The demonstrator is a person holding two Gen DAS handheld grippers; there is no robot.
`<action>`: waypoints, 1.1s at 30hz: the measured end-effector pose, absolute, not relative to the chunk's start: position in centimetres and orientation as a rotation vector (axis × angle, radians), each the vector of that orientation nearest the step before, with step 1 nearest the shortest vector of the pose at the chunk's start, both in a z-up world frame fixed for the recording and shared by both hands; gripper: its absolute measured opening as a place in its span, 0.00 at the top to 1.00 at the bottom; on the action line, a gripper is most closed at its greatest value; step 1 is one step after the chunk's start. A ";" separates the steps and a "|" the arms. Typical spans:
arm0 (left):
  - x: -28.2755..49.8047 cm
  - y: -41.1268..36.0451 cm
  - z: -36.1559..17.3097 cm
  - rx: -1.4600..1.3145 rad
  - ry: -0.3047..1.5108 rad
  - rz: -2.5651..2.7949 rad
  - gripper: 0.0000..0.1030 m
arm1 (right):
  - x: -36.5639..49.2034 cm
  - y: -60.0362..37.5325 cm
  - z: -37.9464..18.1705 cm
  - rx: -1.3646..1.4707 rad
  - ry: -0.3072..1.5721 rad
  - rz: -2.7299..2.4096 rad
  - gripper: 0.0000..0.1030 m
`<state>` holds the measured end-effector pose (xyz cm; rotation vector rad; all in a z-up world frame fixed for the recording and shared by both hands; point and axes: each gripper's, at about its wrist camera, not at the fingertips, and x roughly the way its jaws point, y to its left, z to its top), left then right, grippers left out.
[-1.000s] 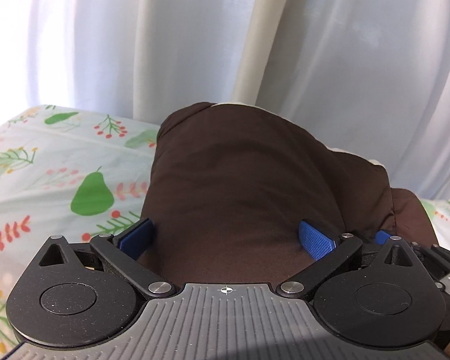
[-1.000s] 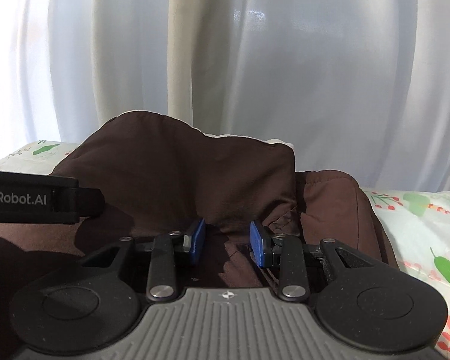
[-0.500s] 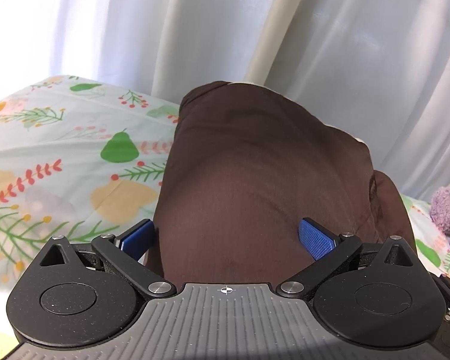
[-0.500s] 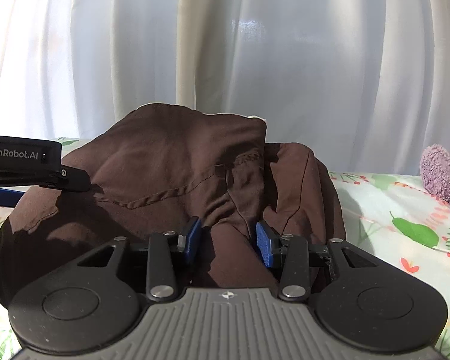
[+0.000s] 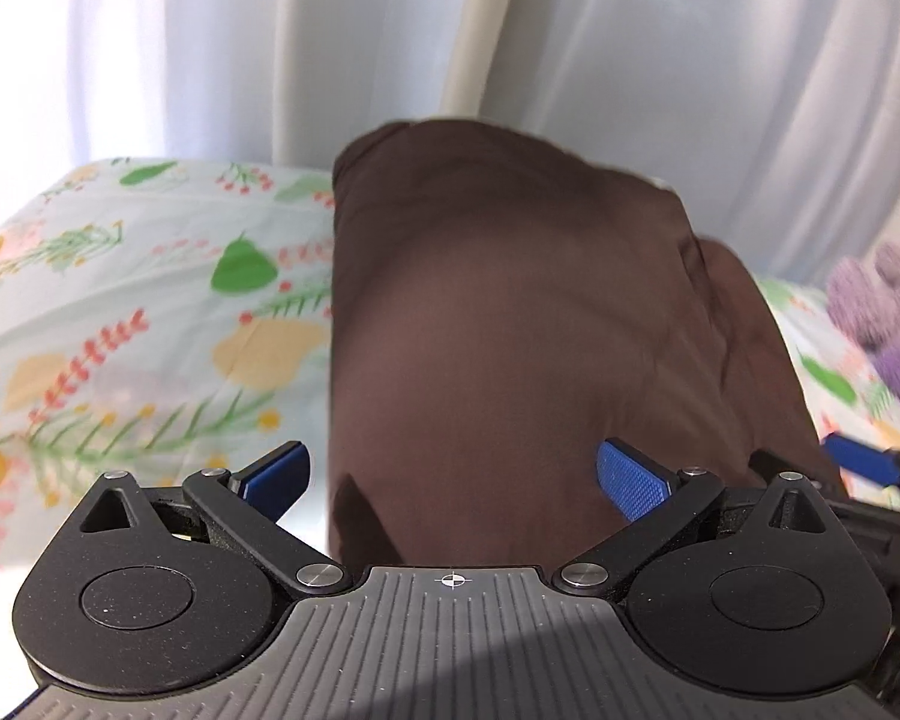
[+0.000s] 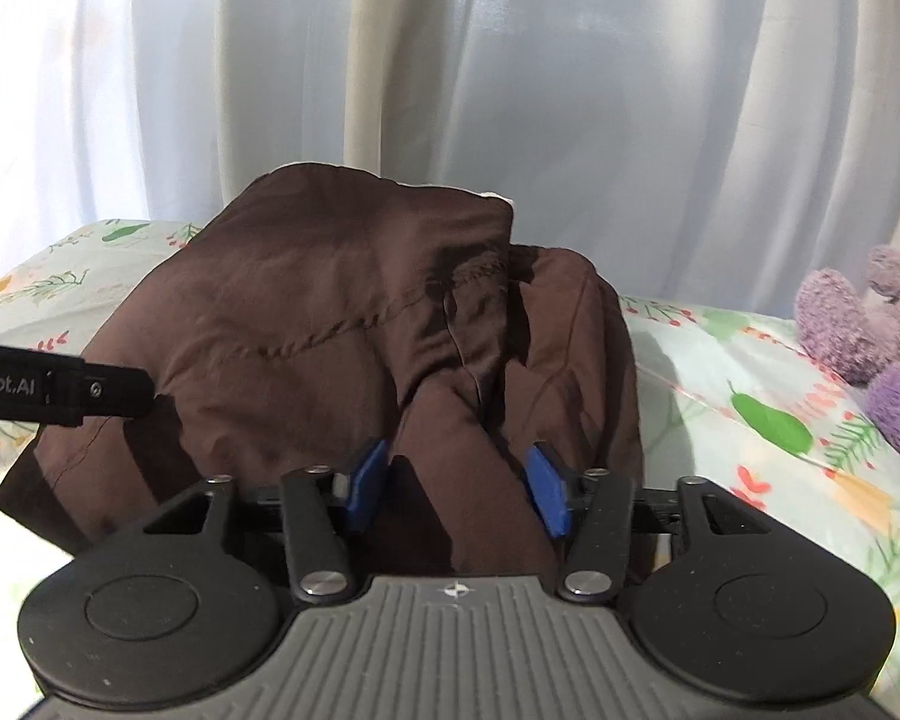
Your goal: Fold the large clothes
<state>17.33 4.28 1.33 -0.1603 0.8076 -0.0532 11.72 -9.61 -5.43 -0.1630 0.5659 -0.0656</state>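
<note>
A dark brown garment [image 5: 510,330] lies folded in a thick bundle on a floral bedsheet [image 5: 120,312]. It also shows in the right wrist view [image 6: 330,324], with a stitched seam across its top. My left gripper [image 5: 450,477] is wide open, its blue pads either side of the bundle's near left edge. My right gripper [image 6: 459,486] is open, and a fold of the brown cloth sits between its blue pads without being pinched. The left gripper's black body [image 6: 60,390] reaches in from the left in the right wrist view.
White curtains [image 6: 510,90] hang close behind the bed. A purple plush toy [image 6: 870,324] sits on the sheet at the right, also in the left wrist view [image 5: 888,306]. Floral bedsheet [image 6: 750,396] lies bare on both sides of the bundle.
Both grippers have drawn back toward me, showing more of the bundle and sheet. My right gripper's jaws have opened wider, from nearly pinching the cloth. The left stays wide open.
</note>
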 end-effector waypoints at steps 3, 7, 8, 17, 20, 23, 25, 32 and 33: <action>13.9 4.8 0.5 -0.173 0.889 -0.046 0.00 | 8.7 -9.2 -6.0 -0.139 0.734 -0.047 0.21; 11.5 5.0 -0.3 -0.173 0.966 -0.027 0.00 | 6.7 -9.2 -7.0 -0.051 0.882 -0.047 0.17; 11.4 4.8 -0.3 -0.154 0.977 -0.029 0.00 | 6.7 -9.2 -7.1 -0.039 0.903 -0.061 0.15; 11.7 3.3 0.4 -0.086 1.042 -0.083 0.00 | 6.8 -7.6 -5.1 -0.072 0.890 -0.137 0.01; 11.5 3.1 1.4 -0.072 1.016 -0.076 0.00 | 7.0 -7.2 -4.3 -0.093 0.887 -0.160 0.01; 11.3 2.8 2.4 -0.039 0.984 -0.056 0.00 | 7.3 -7.0 -3.7 -0.094 0.885 -0.162 0.01; 11.4 2.7 2.7 -0.022 0.969 -0.045 0.00 | 7.3 -7.0 -3.4 -0.087 0.879 -0.160 0.01; 11.6 2.9 2.8 -0.027 0.966 -0.016 0.00 | 7.5 -7.1 -2.8 -0.079 0.868 -0.187 0.01; 11.5 3.0 2.8 -0.030 0.966 -0.015 0.00 | 7.6 -7.2 -2.8 -0.076 0.867 -0.188 0.01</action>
